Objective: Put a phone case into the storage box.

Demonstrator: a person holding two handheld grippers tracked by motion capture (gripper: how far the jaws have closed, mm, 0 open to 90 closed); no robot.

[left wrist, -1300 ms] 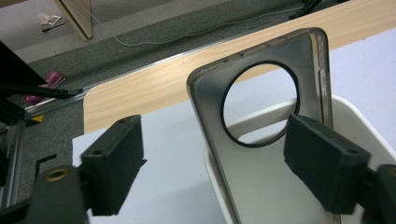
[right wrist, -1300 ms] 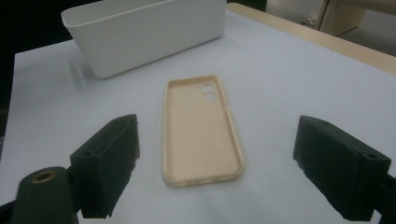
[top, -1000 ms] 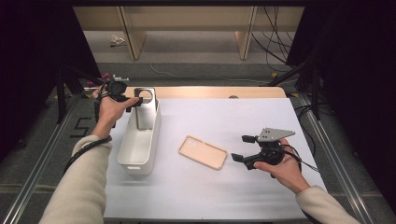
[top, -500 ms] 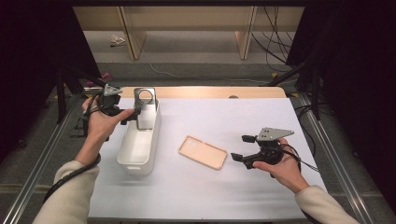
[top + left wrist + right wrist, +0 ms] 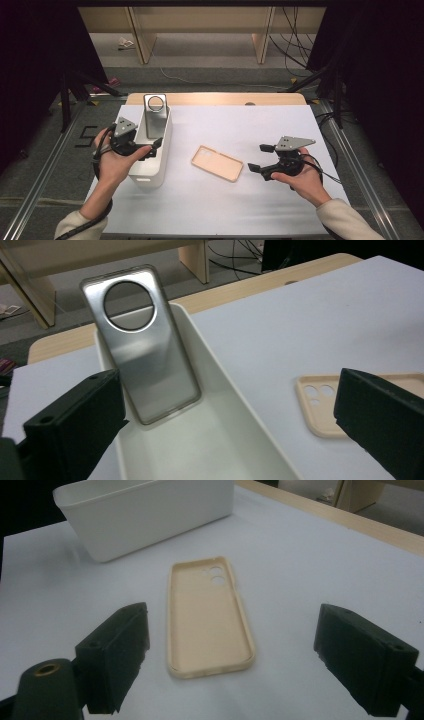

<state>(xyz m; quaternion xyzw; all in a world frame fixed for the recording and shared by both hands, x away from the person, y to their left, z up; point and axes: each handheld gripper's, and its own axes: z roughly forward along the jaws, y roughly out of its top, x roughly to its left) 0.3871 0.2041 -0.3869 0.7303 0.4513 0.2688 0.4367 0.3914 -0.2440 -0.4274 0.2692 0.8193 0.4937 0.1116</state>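
While the beige phone case (image 5: 207, 617) lies hollow side up on the white worktop (image 5: 240, 210), your right gripper (image 5: 261, 158) rests low, jaws spread toward it; it looks light and flexible, so pinch a long rim. Your left gripper (image 5: 156, 145), also spread, hovers over the white bin (image 5: 235, 405) where a clear case (image 5: 142, 345) leans.

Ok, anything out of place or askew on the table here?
Nothing damaged or spilled. The grey case stands tilted against the far end wall of the white bin, poking above its rim. The beige case lies flat, open side up, on the table, askew to its edges. Both grippers are open and empty.
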